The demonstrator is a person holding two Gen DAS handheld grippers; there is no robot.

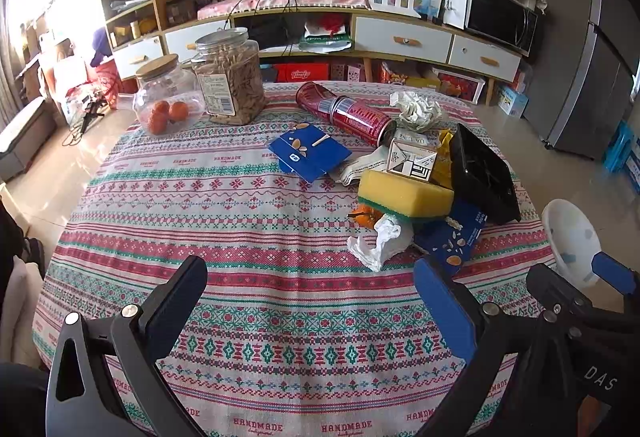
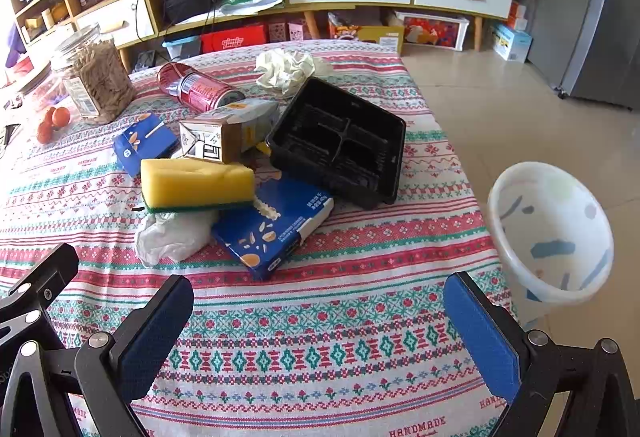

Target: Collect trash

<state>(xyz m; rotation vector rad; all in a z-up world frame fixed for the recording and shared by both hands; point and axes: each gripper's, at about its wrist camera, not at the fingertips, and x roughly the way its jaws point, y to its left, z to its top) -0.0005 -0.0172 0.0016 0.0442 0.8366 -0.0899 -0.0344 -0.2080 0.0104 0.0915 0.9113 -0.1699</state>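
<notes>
Left claw [image 1: 310, 291] spread apart, empty, above patterned cloth tabletop [image 1: 248, 233]; right claw [image 2: 318, 311] likewise apart, empty; trash heap mid-tabletop: yellow-green sponge [image 2: 196, 183] atop crumpled white tissue [image 2: 172, 237], beside blue carton [image 2: 276, 225], black plastic tray [image 2: 340, 141]; white plastic bin [image 2: 554, 233] on floor, right of tabletop.

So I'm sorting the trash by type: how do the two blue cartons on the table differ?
The near blue carton lies partly under the yellow sponge, beside the black tray; the far blue carton lies apart, closer to the jars. The near one looks boxy and full-shaped; the far one looks flattened. Both share blue print with orange flecks.
</notes>
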